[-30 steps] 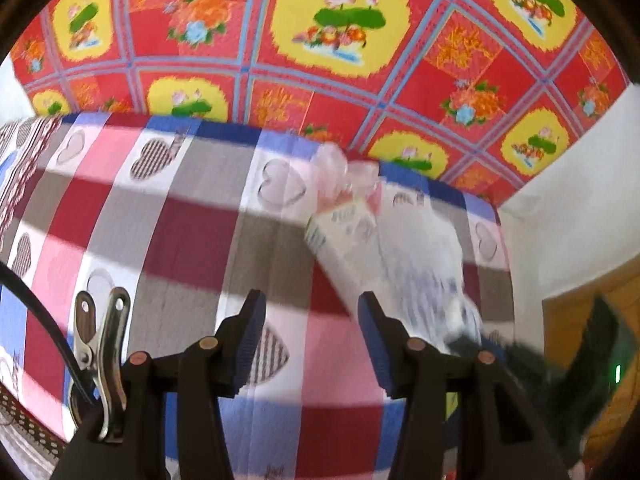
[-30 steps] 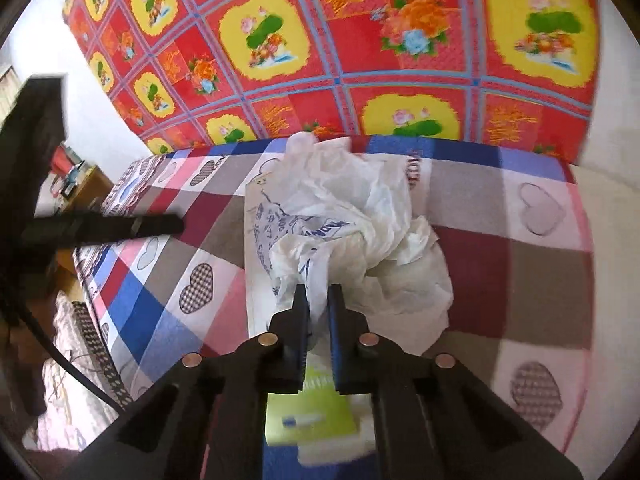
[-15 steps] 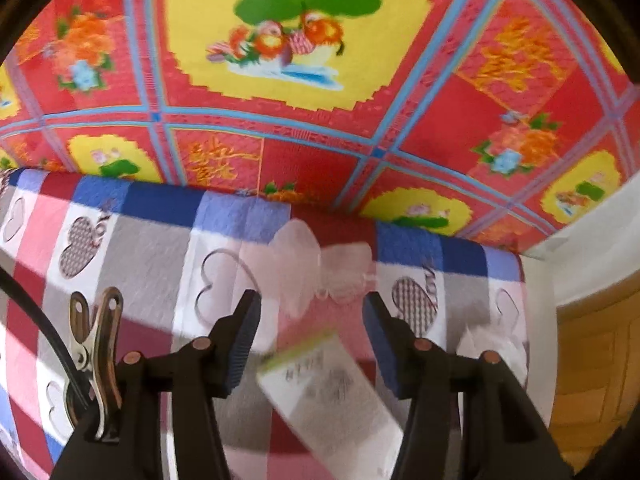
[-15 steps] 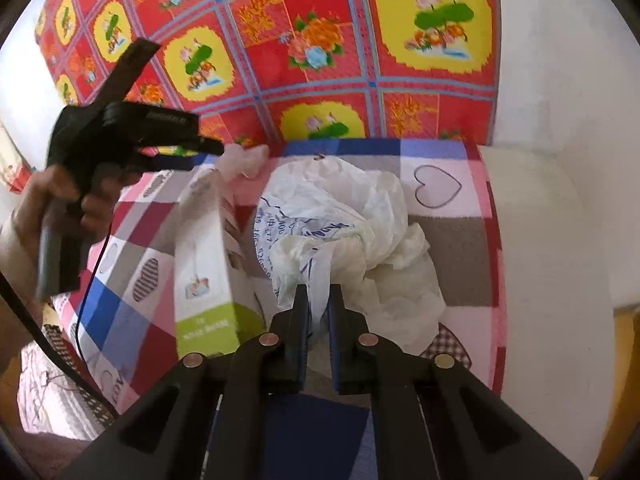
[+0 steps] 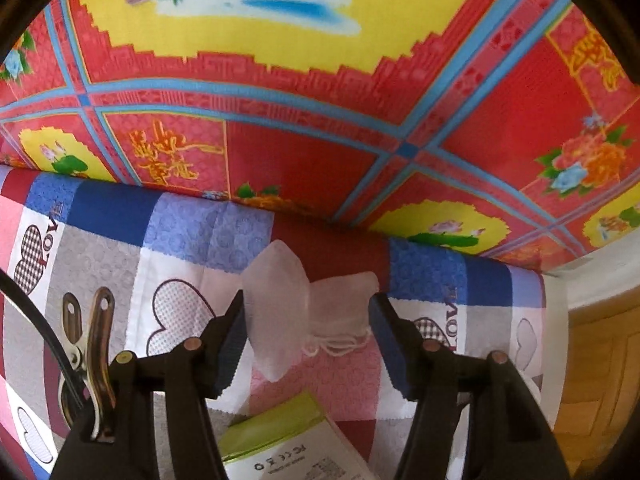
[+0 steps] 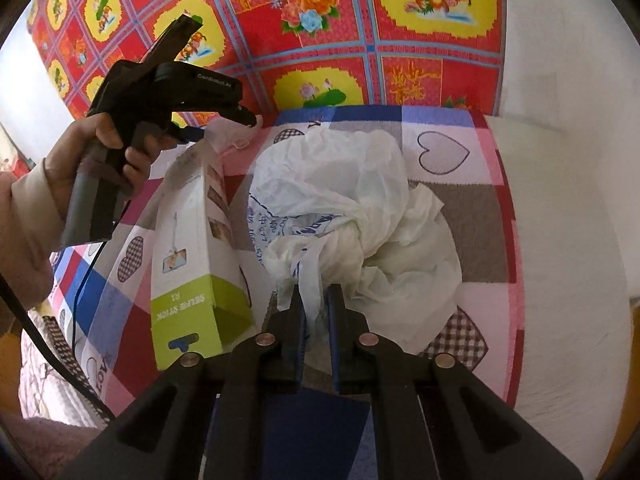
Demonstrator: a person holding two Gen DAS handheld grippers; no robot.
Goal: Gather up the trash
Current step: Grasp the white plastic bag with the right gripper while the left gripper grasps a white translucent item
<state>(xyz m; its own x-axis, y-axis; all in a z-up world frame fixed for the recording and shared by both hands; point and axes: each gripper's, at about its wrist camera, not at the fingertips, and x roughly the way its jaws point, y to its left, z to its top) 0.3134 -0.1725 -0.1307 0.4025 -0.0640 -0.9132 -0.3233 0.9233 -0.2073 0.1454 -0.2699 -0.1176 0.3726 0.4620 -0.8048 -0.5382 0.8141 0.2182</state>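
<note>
The left tool [image 5: 306, 316] is standing wide open, its jaws flanking a crumpled pale mask [image 5: 296, 312] with a thin ear cord; no pad is visibly touching it yet. The mask is lying on the checked heart-print cover [image 5: 180, 240] near the far edge of the bed, just below the red floral cloth [image 5: 300, 152] that is hanging behind it. The right tool [image 6: 316, 320] is standing nearly closed, pinching a twisted strip of the white plastic bag [image 6: 360, 216]. The bag is resting crumpled toward the far right of the cover, its mouth not clearly open. A white and green carton [image 6: 192, 264] is standing tilted just beside the bag, on its left, and its green end is showing at the lower edge of the left wrist view, directly before the mask. A hand [image 6: 92, 172] is gripping the left tool's handle.

Likely step: the left tool is preparing to close on the mask.

Hazards from here:
- The mask is thin and soft; a shallow closure may catch only the cord, letting the body dangle and snag.
- A deep closure may pinch the cover along with the mask and drag the fabric.
- The carton is unstable; a sweep of the left tool may topple it.
- The right tool is holding a narrow strip only; a sharp pull may slip it free.
</note>
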